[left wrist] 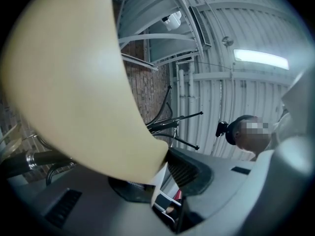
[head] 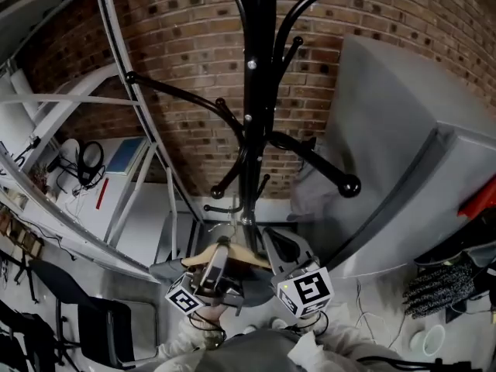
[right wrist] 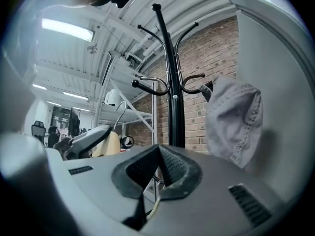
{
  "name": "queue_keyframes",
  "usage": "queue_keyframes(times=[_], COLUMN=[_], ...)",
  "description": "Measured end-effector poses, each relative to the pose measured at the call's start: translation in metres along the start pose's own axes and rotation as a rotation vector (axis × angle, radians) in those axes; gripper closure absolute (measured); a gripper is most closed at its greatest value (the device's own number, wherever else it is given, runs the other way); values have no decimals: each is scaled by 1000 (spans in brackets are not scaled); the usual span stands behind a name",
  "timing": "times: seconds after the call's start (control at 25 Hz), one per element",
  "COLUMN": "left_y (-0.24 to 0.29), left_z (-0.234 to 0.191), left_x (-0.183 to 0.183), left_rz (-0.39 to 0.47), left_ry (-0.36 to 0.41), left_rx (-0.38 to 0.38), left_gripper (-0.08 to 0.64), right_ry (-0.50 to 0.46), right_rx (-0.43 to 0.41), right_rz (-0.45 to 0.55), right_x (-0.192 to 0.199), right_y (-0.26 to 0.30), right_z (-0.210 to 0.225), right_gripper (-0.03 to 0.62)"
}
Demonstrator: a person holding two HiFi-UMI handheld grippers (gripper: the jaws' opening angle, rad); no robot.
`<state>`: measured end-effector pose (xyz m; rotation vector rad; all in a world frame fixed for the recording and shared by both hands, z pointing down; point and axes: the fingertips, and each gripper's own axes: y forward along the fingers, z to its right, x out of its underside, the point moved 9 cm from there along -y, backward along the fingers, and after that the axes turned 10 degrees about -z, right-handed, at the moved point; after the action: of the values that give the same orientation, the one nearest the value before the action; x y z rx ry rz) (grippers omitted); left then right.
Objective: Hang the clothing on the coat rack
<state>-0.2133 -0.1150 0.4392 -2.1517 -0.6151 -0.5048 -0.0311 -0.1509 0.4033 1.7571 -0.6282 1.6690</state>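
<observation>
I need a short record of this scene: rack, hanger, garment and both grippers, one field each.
rack: black, upright, before a brick wall
hanger: wooden, not yet on a hook
garment: grey, at a rack hook
left gripper: shut on hanger
right gripper: shut, nothing between jaws

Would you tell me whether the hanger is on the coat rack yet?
Off: the left tool holds the hanger, clear of the coat rack's hooks.

floor (head: 380,301): pale grey | coat rack (head: 260,91) standing on it | black chair (head: 108,328) at left
</observation>
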Motion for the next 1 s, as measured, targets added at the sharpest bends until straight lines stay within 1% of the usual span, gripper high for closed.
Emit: queue_keyframes(times=[0.16, 0.44, 0.6, 0.76, 1.0], left_y=[1, -2, -2, 6, 18], left_z=[1, 6, 7, 7, 13], left_x=[-2, -4, -1, 3, 2], left_rz=[-38, -98, -106, -109, -78], left_ry=[-14, -39, -46, -49, -65], left_rx=[25, 62, 68, 66, 75], left_gripper=[456, 456, 456, 456, 456], right_ry=[4, 8, 16, 27, 31], right_rx=[72, 164, 185, 203, 212], right_rz=[-8, -16, -19, -21, -29], right_x=[2, 5, 7, 6, -5], right_y=[-5, -16, -22, -27, -39], right_z=[-10, -33, -35, -28, -22], right_gripper=[569, 569, 569, 569, 569])
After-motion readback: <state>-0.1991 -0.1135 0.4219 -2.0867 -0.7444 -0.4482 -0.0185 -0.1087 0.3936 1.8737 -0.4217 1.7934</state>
